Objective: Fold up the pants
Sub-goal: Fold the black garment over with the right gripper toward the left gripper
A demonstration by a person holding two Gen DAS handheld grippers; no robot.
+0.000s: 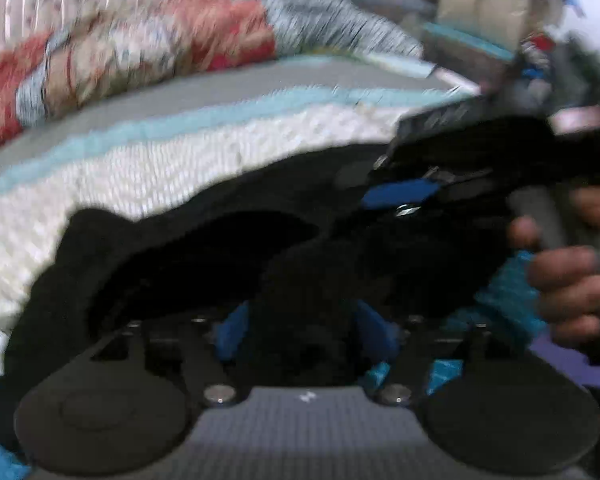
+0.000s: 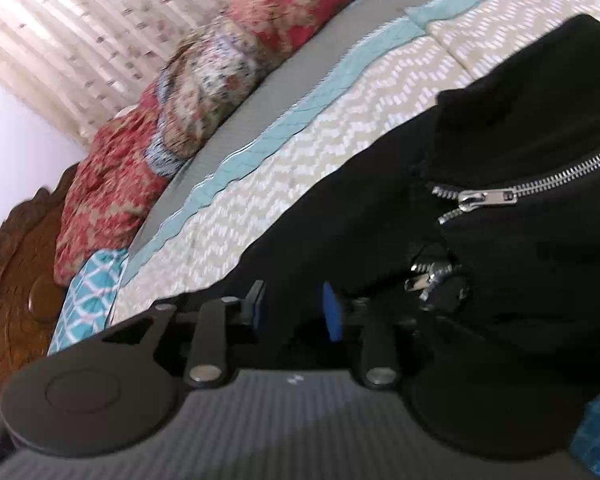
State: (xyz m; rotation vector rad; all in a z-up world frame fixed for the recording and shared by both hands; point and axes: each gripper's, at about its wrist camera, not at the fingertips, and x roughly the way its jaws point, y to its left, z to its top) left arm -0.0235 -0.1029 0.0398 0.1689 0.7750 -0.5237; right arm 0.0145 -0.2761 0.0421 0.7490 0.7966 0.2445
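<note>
**Q.** What held the garment, and where did it lie?

**A.** The black pants [image 2: 500, 140] lay bunched on the bedspread [image 2: 300, 152], partly lifted. The left gripper [image 1: 302, 330] had its blue fingers [image 1: 232, 332] closed on a fold of the cloth. The right gripper [image 2: 296, 312] likewise pinched black fabric between its blue pads [image 2: 332, 316]. In the left view the right gripper [image 1: 404, 194] appeared side-on, carried by the person's hand [image 1: 564, 280].

**Q.** What might have failed from here?

**A.** Probably the grip: each pinch seemed to take only a thin fold, so a pull could have slipped it free. The open zipper [image 2: 488, 198] sat close to the right fingers and could have snagged. Motion blur in the left view suggested speed, which risked a crooked fold.

**Q.** And the setting?

**A.** A cream zigzag bedspread with a teal border [image 2: 284, 128], floral pillows [image 2: 148, 148], a carved wooden headboard [image 2: 16, 264], and a striped curtain [image 2: 72, 32].
</note>
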